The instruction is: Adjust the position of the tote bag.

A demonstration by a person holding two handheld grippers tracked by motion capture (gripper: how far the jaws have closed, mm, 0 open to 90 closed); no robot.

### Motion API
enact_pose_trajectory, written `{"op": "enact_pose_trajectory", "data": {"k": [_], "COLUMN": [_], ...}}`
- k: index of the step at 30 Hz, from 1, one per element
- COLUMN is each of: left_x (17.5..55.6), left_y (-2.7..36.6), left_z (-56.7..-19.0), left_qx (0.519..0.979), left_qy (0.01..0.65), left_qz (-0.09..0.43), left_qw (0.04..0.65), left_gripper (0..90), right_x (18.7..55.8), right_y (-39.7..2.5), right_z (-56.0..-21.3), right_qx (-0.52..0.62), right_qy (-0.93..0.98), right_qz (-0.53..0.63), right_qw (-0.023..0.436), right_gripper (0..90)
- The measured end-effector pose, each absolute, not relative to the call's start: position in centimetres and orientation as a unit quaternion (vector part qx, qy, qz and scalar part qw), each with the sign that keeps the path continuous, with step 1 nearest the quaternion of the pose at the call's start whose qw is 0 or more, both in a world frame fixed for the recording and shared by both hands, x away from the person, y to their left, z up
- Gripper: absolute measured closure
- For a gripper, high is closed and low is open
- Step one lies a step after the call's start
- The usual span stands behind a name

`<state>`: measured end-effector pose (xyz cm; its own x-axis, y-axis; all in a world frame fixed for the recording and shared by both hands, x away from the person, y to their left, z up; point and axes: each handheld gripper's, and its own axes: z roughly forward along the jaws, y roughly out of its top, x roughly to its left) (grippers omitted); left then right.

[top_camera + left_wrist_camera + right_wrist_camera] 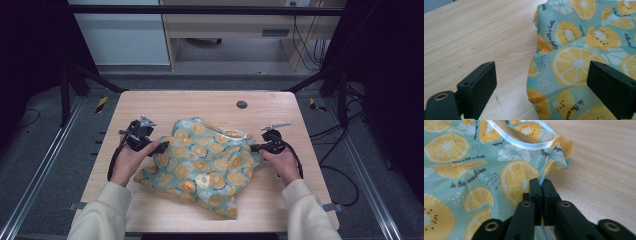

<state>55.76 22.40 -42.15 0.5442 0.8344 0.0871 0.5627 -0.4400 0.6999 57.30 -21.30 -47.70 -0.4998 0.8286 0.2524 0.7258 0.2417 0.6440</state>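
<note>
A crumpled teal cloth (205, 165) printed with orange and lemon slices lies in the middle of the wooden table (165, 105). My left gripper (162, 146) sits at the cloth's left edge. In the left gripper view it (541, 82) is open, jaws wide apart, with a fold of the cloth (579, 50) between them and the right jaw over the fabric. My right gripper (254, 148) is at the cloth's right edge. In the right gripper view it (540, 182) is shut, its jaws pressed together on the cloth (474, 170), below a white-trimmed hem (524, 145).
A round dark grommet (241, 104) sits near the table's far edge. Bare wood surrounds the cloth on all sides. Black frame posts (65, 90) stand at both sides, and cables (345, 175) lie on the floor to the right.
</note>
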Motion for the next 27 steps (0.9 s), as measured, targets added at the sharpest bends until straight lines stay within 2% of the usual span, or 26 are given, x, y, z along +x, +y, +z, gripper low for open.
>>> {"op": "enact_pose_trajectory", "data": {"k": [12, 27], "left_x": [56.7, 56.7], "left_y": [21.8, 21.8], "left_z": [-41.7, -44.9], "left_qx": [0.825, 0.845], "left_qy": [0.424, 0.421], "left_qz": [0.220, 0.160], "left_qw": [0.302, 0.289], "left_gripper": [11.3, 8.8], "right_x": [57.0, 57.0], "right_y": [-21.4, -21.2], "right_z": [-47.1, -47.0], "right_qx": [0.485, 0.481], "right_qy": [0.788, 0.789], "right_qz": [0.369, 0.372], "right_qw": [0.091, 0.091], "right_gripper": [90.0, 89.9]}}
